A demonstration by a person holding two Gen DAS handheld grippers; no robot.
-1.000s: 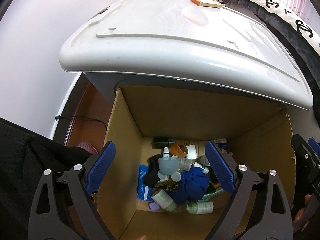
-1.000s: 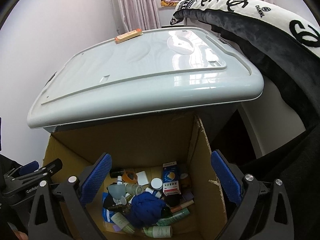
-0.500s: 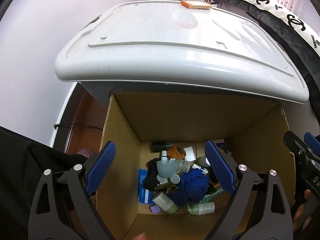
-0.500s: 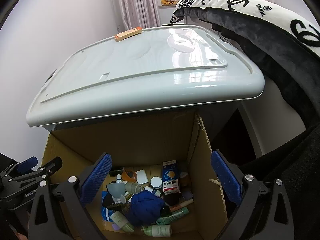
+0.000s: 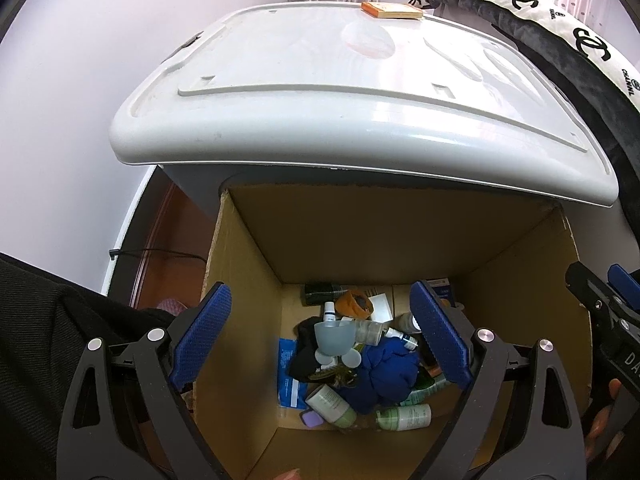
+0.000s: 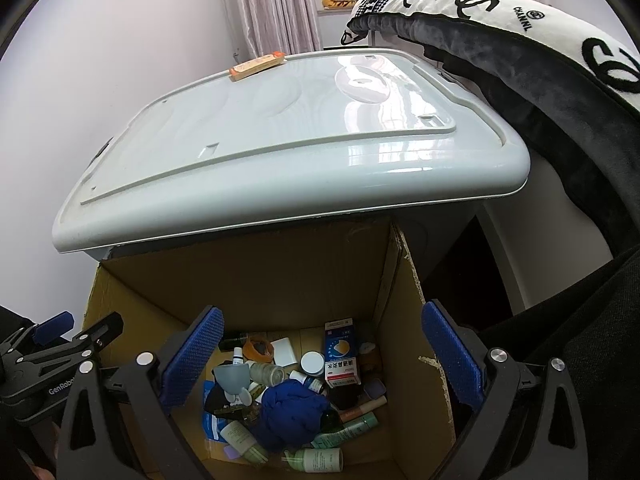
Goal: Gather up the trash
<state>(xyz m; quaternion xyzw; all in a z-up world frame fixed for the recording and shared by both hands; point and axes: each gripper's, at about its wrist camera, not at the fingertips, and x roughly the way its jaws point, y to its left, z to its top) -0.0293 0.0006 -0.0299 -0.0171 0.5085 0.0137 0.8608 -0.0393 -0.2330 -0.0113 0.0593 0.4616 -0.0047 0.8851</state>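
A tall open cardboard box (image 5: 360, 240) (image 6: 256, 280) stands on the floor below both grippers. At its bottom lies a heap of trash: a crumpled blue cloth (image 5: 386, 372) (image 6: 294, 406), a grey funnel (image 5: 334, 334) (image 6: 232, 376), pale green bottles (image 5: 404, 416) (image 6: 316, 460), a blue-and-white carton (image 6: 340, 354), an orange tape roll (image 5: 354, 306). My left gripper (image 5: 320, 344) hangs open above the box with nothing between its blue pads (image 5: 200, 336). Beside it, my right gripper (image 6: 320, 360) is also open and empty over the box's mouth.
A large pale plastic lid (image 5: 344, 92) (image 6: 280, 128) overhangs the box's far edge, with a small orange box (image 5: 390, 10) on top. A black-and-white blanket (image 6: 540, 60) hangs at the right. A cable (image 5: 160, 254) runs over the wooden floor at the left.
The left wrist view has tilted slightly, so the lid and box sit a little lower and more to the left. Both grippers stay open and the trash has not moved.
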